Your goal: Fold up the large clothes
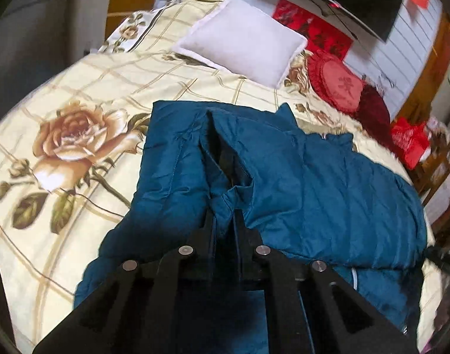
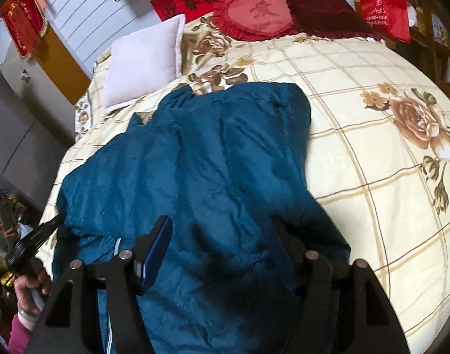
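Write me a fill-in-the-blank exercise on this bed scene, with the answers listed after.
1. The padded jacket on the bed is ____ in colour.
2. The left claw is pinched ____ on a fold of the jacket.
3. The right claw is ____, its fingers straddling the jacket.
4. The white pillow lies on a bedspread printed with ____.

Answers: blue; shut; open; roses

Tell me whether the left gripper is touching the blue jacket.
Touching. The left wrist view shows the left gripper with its fingers closed on a fold of the blue jacket, fabric pinched between them.

White pillow [image 1: 239, 39], red heart cushion [image 2: 256, 14] on rose-print bedspread [image 1: 77, 94].
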The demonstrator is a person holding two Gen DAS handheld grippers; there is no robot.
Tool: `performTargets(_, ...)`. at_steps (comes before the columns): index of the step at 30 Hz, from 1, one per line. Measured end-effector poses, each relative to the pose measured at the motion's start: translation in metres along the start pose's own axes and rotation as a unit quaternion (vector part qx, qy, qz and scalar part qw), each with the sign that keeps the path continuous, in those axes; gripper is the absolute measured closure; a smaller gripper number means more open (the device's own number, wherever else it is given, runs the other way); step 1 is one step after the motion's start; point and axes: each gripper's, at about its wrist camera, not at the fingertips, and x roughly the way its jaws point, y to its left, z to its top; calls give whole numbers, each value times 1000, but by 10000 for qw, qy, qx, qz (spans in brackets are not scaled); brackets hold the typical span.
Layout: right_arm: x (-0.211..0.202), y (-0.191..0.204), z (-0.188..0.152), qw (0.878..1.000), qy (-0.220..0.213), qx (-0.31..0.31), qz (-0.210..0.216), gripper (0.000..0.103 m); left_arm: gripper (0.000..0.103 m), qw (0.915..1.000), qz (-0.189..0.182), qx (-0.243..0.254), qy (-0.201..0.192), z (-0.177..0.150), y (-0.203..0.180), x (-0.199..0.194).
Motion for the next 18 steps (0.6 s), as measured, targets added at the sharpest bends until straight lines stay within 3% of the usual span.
performTargets(3, 3, 12, 10, 9995, -107, -257, -146, 34, 100, 9997, 103, 112, -167, 4, -11, -20)
performTargets(7, 10, 32, 25, 9970, -254, -629, -381, 34, 72, 9974, 90, 178, -686, 19, -25, -50)
performTargets(10, 22, 40, 38, 9961, -283, -708, -453, 34, 64, 9965, -2, 106, -825, 29, -31, -51)
performTargets(13, 44, 44, 49, 9932, -231, -875, -732, 34, 64, 9975, 151, 289, -620, 34, -43, -24)
performTargets(17, 76, 47, 57, 9851, -244, -1195, -1217, 34, 64, 9946, 900, 525, -15, 24, -46, 30)
performTargets(18, 85, 45, 58, 9839, -228, -1230, -1280, 29, 63, 9936, 998, 501, 157, 21, -42, 43)
